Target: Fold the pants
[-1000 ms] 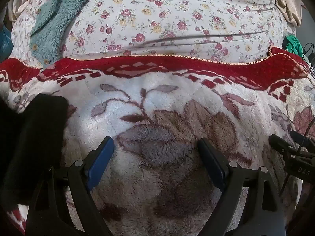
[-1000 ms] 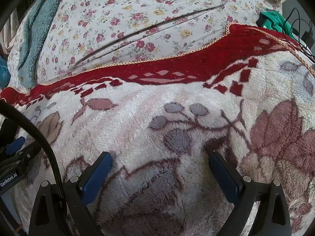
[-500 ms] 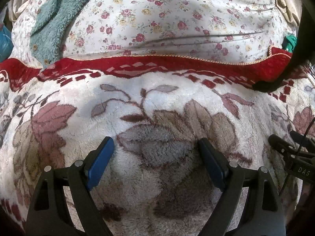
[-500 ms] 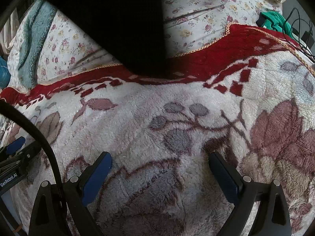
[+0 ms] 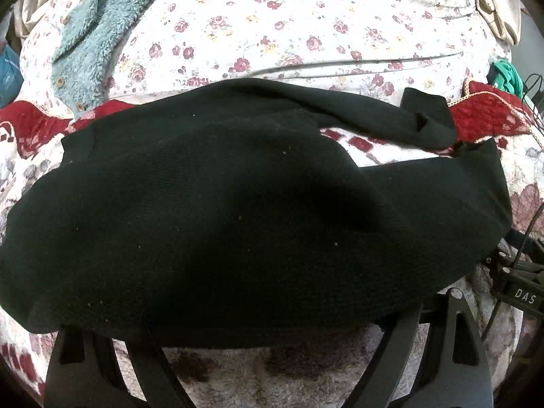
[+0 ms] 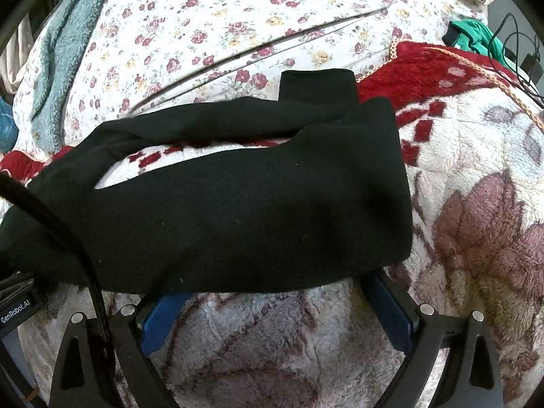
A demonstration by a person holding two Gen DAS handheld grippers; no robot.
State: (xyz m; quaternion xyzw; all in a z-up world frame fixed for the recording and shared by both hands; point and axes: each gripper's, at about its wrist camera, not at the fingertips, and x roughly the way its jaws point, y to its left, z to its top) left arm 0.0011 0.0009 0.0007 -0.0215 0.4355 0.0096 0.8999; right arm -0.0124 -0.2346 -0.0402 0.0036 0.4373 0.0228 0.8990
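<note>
Pants (image 5: 238, 204) just landed on the blanket (image 6: 476, 204), covering both grippers' wide-apart fingers (image 6: 163, 319); folding can start now.

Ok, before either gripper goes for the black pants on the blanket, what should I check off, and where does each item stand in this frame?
1. Pants lying on the fleece blanket: ok.
2. Pants spread flat: not ok; the far leg is twisted and its cuff turned up.
3. Legs stacked: not ok; blanket shows between them.
4. Right gripper open and empty: ok; blue pads apart, though the near hem covers the tips.
5. Left gripper open: cannot tell; fabric hides its tips.
6. Cable clear of the pants: not ok; it crosses the cloth in the right wrist view.
</note>
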